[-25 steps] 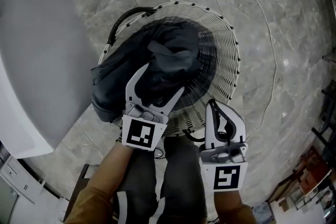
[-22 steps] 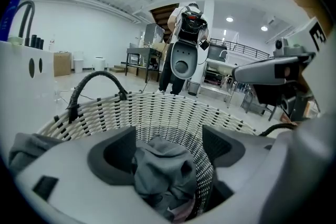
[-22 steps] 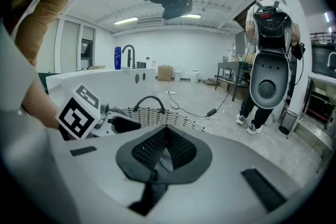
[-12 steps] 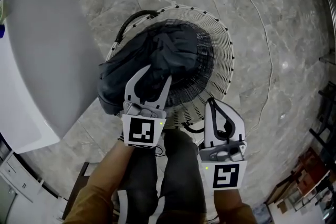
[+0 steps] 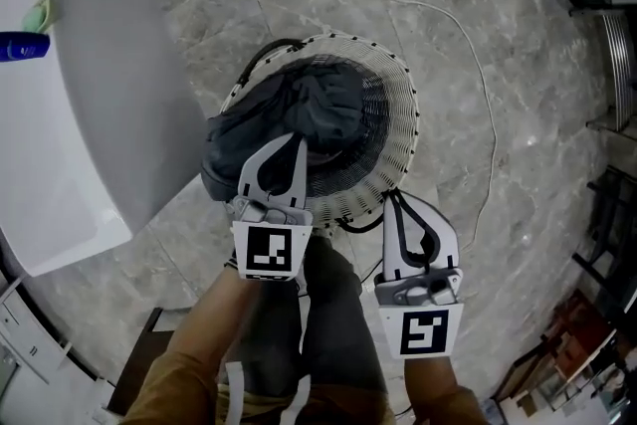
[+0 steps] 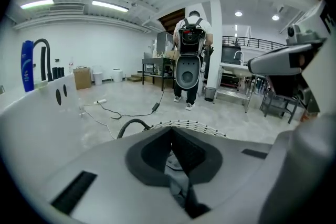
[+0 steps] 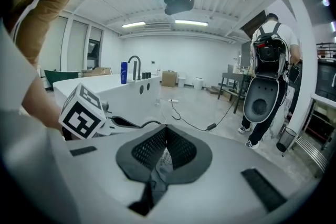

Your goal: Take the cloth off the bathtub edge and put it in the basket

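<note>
Higher now, the left gripper (image 5: 296,141) is up above the cloth (image 5: 317,105); its fingers have just been closing and now meet, empty. The right gripper (image 5: 396,198) has its fingers together too, holding nothing. The cloth lies in the basket (image 5: 400,142), hanging over its rim by the tub (image 5: 95,124).

Grey marble floor (image 5: 557,194) under wicker basket (image 5: 403,129), white cable (image 5: 492,129), bathtub (image 5: 100,114)

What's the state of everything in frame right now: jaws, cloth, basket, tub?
cloth: bunched in the basket, one part draped over the rim on the bathtub side.
basket: upright on the floor, holding the cloth.
bathtub: no cloth on its visible edge.
left gripper: jaws just closed, shut, empty, above the basket.
right gripper: jaws shut, empty.
blue bottle: upright on the bathtub ledge.
</note>
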`<state>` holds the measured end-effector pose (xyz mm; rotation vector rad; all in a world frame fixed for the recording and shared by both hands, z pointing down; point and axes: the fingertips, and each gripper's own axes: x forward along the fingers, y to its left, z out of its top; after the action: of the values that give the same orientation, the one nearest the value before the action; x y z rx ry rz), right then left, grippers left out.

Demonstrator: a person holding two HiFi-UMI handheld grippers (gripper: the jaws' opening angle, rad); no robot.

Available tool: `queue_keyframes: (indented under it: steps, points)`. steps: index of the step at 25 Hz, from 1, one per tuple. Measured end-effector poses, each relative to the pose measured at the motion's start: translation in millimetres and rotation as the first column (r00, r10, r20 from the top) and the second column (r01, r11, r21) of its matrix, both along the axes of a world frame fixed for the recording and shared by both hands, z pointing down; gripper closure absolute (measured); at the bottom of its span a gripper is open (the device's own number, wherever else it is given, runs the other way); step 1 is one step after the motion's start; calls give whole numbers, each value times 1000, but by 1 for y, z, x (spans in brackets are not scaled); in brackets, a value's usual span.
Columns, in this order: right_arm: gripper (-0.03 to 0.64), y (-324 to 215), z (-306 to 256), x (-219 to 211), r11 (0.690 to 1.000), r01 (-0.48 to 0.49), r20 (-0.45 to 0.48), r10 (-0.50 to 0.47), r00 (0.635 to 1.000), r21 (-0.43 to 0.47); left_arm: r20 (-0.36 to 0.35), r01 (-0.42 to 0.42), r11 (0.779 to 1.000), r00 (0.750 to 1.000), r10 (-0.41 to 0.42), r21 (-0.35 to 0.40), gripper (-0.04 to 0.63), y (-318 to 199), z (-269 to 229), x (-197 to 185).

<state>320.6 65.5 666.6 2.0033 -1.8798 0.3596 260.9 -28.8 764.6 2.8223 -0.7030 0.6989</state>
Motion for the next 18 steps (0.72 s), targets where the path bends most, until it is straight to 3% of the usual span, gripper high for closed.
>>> queue_keyframes:
  steps: [18]
  points:
    - [611, 25, -178, -20, 997, 30, -57, -26, 998, 77, -115, -28, 993, 992, 41, 115, 588, 30, -211, -13]
